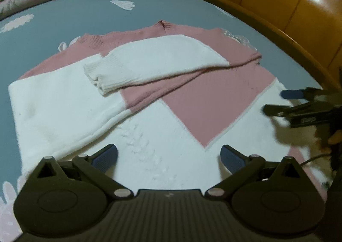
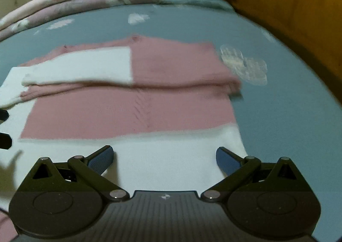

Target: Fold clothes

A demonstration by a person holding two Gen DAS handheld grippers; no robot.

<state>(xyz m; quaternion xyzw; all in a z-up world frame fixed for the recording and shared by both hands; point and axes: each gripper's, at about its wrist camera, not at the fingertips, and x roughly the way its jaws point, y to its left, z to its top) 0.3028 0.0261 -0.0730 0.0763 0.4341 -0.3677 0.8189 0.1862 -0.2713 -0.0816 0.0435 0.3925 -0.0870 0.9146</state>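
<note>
Sweater (image 1: 149, 101) on bed (image 1: 53, 17), sleeves folded in; both hand-held grippers, left (image 1: 168, 157) and right (image 2: 164, 157), released over near hem; next, grasp hem, fold far

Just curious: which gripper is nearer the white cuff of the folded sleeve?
Left, I think. The left gripper hovers just below the cuff; the right gripper is over the sweater's far hem corner.
</note>
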